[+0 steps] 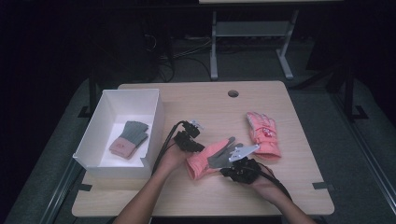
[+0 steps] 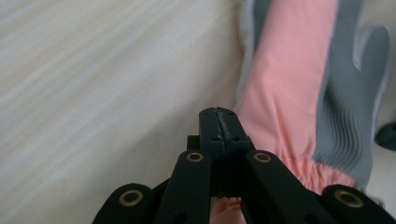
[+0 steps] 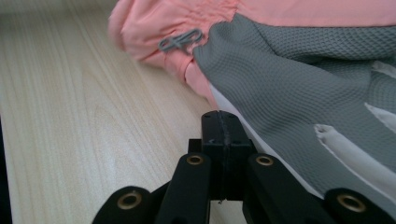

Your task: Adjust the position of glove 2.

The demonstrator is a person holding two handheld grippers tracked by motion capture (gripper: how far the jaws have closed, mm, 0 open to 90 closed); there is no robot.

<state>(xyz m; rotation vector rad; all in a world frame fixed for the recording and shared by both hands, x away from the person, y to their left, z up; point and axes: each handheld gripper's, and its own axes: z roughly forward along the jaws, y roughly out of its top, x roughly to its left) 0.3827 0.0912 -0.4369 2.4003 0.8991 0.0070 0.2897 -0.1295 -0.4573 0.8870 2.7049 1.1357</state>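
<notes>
A pink glove with a grey palm (image 1: 205, 158) lies palm up at the table's middle front, between my two grippers. My left gripper (image 1: 198, 147) is at its cuff end; in the left gripper view the jaws (image 2: 218, 116) are shut, tips at the glove's (image 2: 289, 93) pink edge, with no fabric seen between them. My right gripper (image 1: 224, 170) comes in from the right; its jaws (image 3: 219, 116) are shut against the edge of the grey palm (image 3: 299, 70), and no fabric shows in the seam. A second pink glove (image 1: 264, 133) lies farther right.
A white open box (image 1: 161, 121) stands at the table's left and holds a grey and pink knit glove (image 1: 130, 139). The wooden table (image 1: 210, 102) has a cable hole (image 1: 233, 93) near its far edge. Desk legs and cables stand on the floor beyond.
</notes>
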